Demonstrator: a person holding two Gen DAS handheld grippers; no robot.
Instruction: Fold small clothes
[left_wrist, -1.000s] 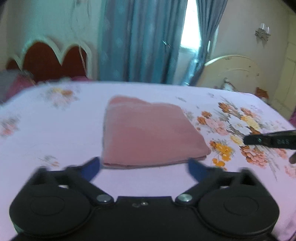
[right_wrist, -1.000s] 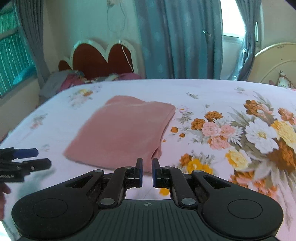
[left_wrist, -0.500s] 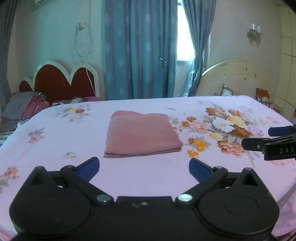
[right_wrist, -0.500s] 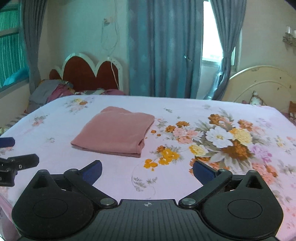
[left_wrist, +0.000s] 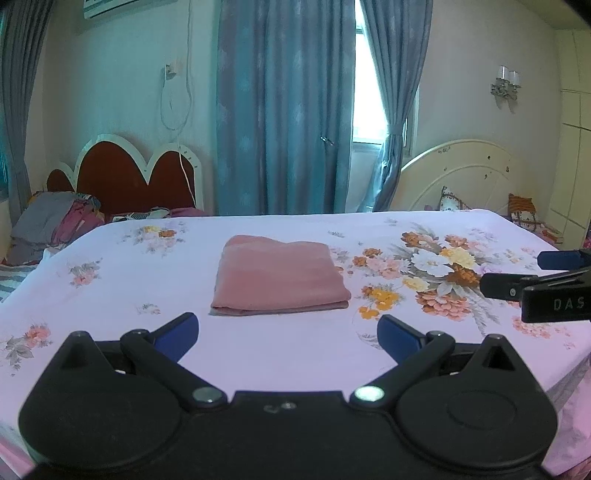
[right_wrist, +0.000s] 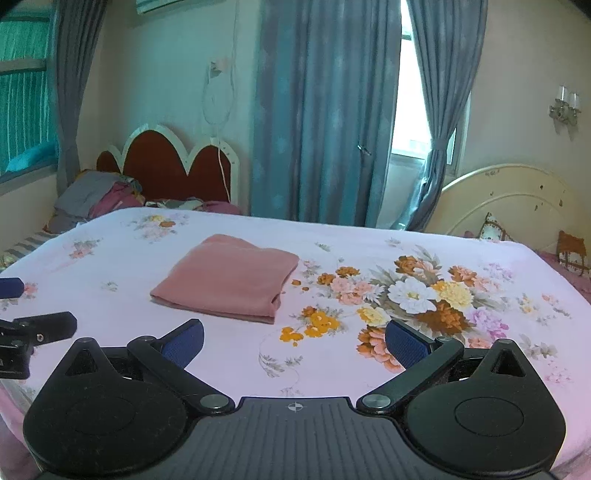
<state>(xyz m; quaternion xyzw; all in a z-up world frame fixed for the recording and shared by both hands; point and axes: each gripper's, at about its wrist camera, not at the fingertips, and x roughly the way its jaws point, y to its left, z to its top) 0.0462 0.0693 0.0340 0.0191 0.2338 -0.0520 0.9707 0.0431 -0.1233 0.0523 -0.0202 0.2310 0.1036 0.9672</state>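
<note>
A pink cloth (left_wrist: 279, 275) lies folded into a flat rectangle on the floral bedsheet (left_wrist: 147, 280); it also shows in the right wrist view (right_wrist: 229, 282). My left gripper (left_wrist: 288, 334) is open and empty, held back from the cloth's near edge. My right gripper (right_wrist: 293, 338) is open and empty, near the cloth's right corner but apart from it. The right gripper's fingers (left_wrist: 535, 284) show at the right edge of the left wrist view. The left gripper's fingers (right_wrist: 37, 326) show at the left edge of the right wrist view.
A red scalloped headboard (left_wrist: 125, 177) with a pile of clothes (left_wrist: 55, 221) stands at the back left. Blue curtains (left_wrist: 284, 110) hang behind the bed. A cream headboard (left_wrist: 465, 173) with cushions stands at the back right. The bed edge runs just under both grippers.
Both grippers have pulled back and up from the cloth. The right gripper, shut at the cloth's corner a second ago, has opened and let go. The folded cloth has stayed in place.
</note>
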